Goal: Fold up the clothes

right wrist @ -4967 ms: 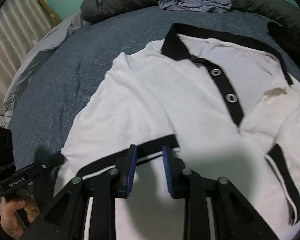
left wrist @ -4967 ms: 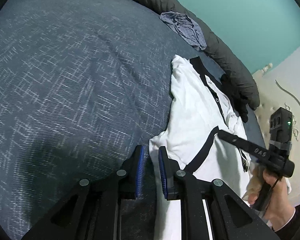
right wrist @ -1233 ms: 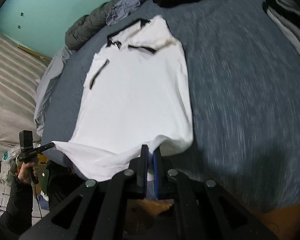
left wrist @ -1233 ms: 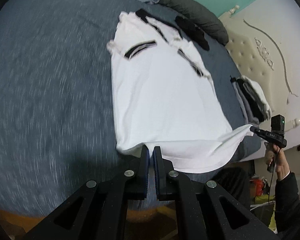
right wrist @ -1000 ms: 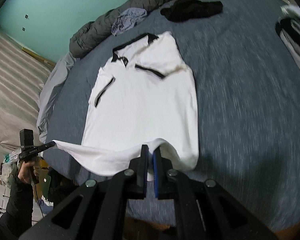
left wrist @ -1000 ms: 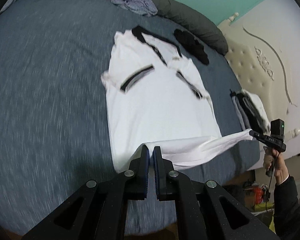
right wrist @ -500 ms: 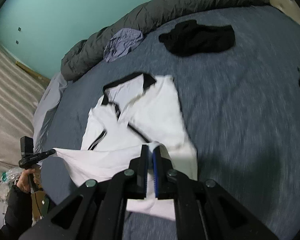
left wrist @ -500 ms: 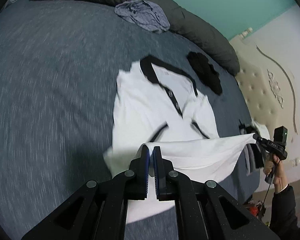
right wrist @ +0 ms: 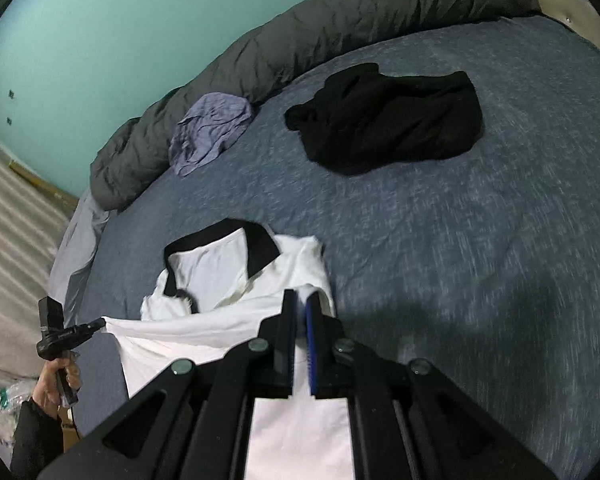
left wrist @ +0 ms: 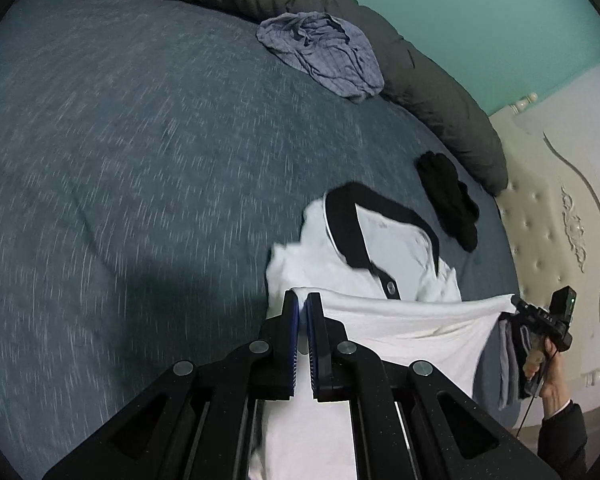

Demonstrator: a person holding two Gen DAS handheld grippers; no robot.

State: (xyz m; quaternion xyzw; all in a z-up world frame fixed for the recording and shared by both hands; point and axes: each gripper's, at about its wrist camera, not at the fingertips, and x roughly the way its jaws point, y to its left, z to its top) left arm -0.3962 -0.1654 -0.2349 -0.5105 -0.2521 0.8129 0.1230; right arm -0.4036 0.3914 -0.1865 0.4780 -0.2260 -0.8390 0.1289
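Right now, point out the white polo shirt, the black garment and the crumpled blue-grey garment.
white polo shirt (left wrist: 400, 248), left wrist view, on the white fabric inside the collar.
black garment (right wrist: 388, 120), right wrist view, on its middle.
crumpled blue-grey garment (left wrist: 324, 54), left wrist view, on its middle.

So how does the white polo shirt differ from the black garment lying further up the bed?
The white polo shirt is white with a black collar; the black garment is black all over. The shirt's hem is lifted and stretched between the left gripper and the right gripper, both shut on it; the black garment lies loose, touched by neither. The shirt is partly doubled over itself; the black garment is a crumpled heap. Both rest on the blue bedcover.
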